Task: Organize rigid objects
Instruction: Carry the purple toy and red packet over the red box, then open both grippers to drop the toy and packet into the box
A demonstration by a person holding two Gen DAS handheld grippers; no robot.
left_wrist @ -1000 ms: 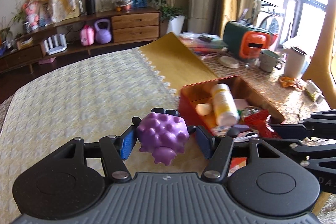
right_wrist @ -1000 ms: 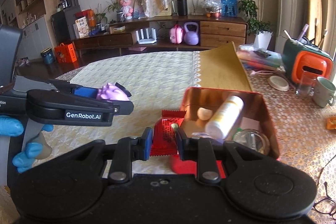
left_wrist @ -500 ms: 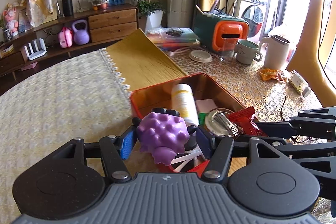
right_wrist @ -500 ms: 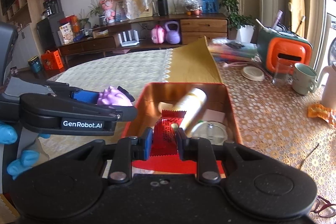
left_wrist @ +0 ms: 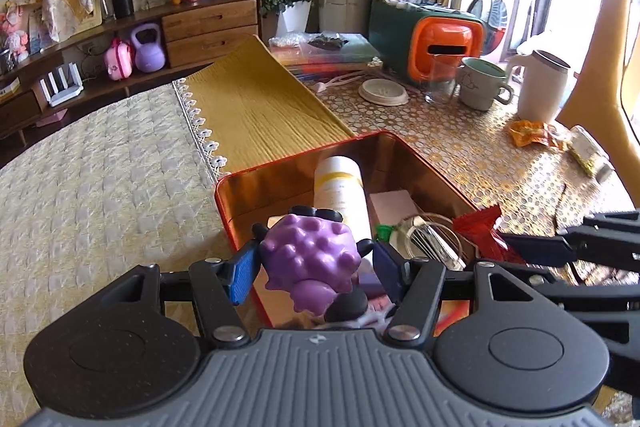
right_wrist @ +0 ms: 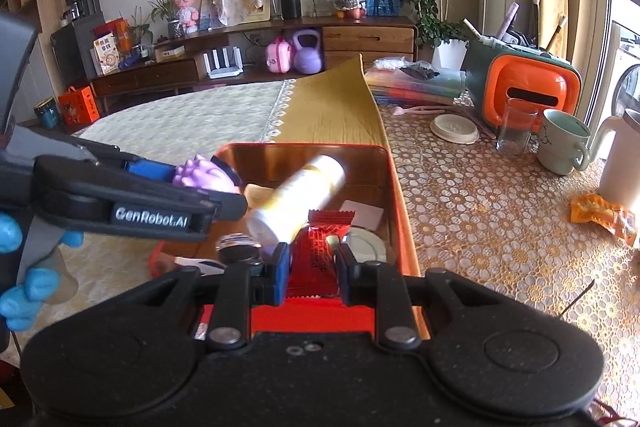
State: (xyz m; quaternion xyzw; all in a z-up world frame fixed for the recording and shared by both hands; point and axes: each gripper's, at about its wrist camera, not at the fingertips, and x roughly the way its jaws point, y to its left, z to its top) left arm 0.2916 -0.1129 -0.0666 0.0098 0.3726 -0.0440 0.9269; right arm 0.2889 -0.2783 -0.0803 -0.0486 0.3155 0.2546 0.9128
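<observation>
Over the red tin box (left_wrist: pixel 404 151) on the worktop (left_wrist: pixel 480 155), both grippers are hanging with something in them. The left gripper (left_wrist: pixel 312 263) is squeezing a bumpy purple toy (left_wrist: pixel 308 259) between its blue pads, and the toy is sitting just above the near left part of the box. The right gripper (right_wrist: pixel 312 267) is pinching a red shiny packet (right_wrist: pixel 316 255) above the near end of the box (its top is sticking up past the pads). Inside the box, a white and yellow bottle (right_wrist: pixel 296 195) is lying tilted, next to a round glass lid (left_wrist: pixel 432 239) and a small pink card (left_wrist: pixel 394 205).

I think the step now is dropping these two things in. To do it well, each gripper should go lower first, aim for a bare spot away from the bottle, and open slowly so nothing bounces out.
</observation>
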